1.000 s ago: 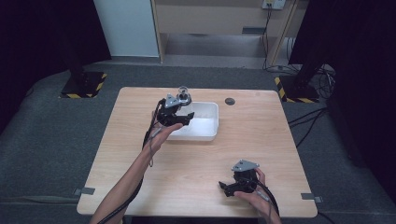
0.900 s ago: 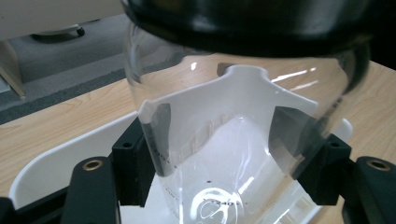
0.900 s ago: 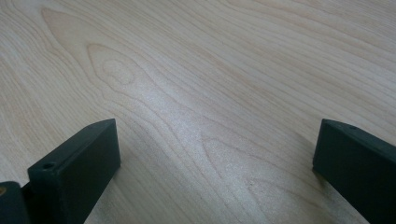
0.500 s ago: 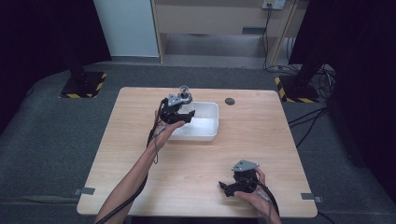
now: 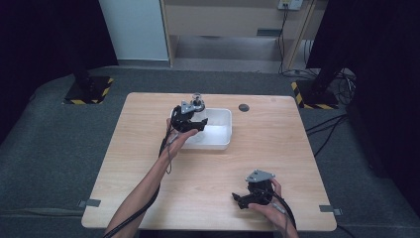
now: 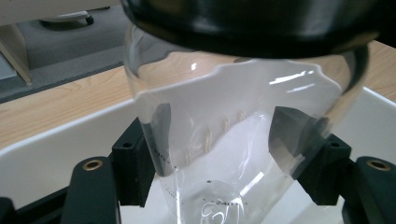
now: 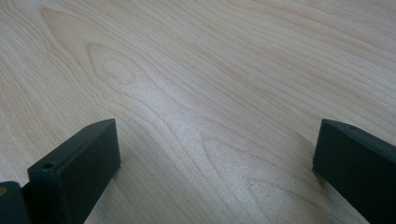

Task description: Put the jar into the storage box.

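Compared with one second before, the left gripper has moved a little further over the left end of the white rectangular plastic tub. Its jaws are closed on a clear glass jar with a dark lid, which stands upright between them, lid upward, above the tub. The right gripper rests low on the light wooden table, jaws wide apart and holding nothing.

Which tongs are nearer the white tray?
Left. The left tongs hold a clear glass jar over the white tray at its left end. The right tongs sit open near the table's front edge, well clear of it.
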